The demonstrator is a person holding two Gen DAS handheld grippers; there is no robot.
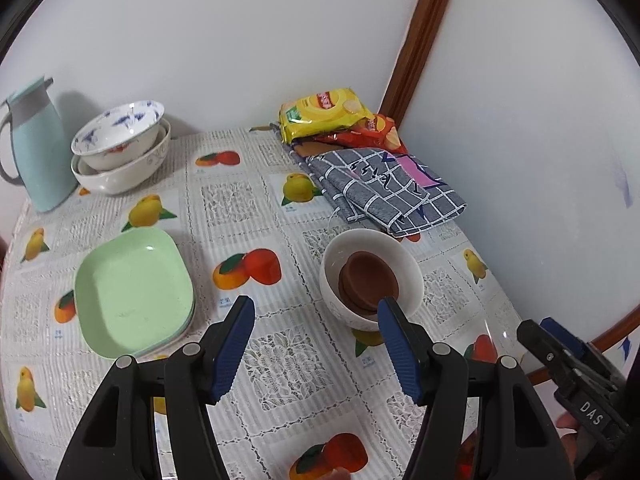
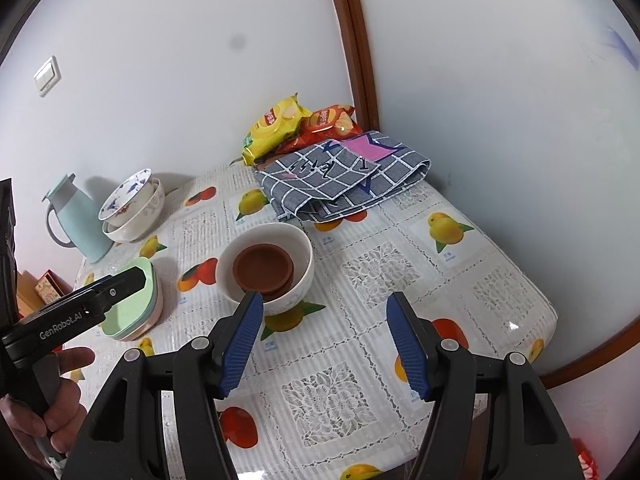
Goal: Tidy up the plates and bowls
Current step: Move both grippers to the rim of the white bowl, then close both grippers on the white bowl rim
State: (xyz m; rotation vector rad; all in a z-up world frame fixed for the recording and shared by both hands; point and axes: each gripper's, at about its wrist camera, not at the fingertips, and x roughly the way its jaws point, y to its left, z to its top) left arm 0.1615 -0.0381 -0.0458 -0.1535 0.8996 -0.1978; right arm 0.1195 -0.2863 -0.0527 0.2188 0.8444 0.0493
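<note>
A white bowl [image 1: 372, 276] [image 2: 266, 266] stands mid-table with small brown dishes [image 1: 368, 282] [image 2: 264, 268] stacked inside. A stack of square plates, green on top [image 1: 132, 292] [image 2: 134, 300], lies to its left. A stack of white patterned bowls [image 1: 120, 148] [image 2: 134, 208] stands at the back left. My left gripper [image 1: 316, 320] is open and empty above the table, its right fingertip [image 1: 390, 312] in front of the white bowl's near rim. My right gripper [image 2: 324, 312] is open and empty, just right of the white bowl.
A pale blue jug [image 1: 36, 144] [image 2: 76, 220] stands at the back left. Snack bags [image 1: 324, 114] [image 2: 280, 124] and a folded grey checked cloth [image 1: 384, 188] [image 2: 344, 172] lie in the back right corner. Walls close the back and right.
</note>
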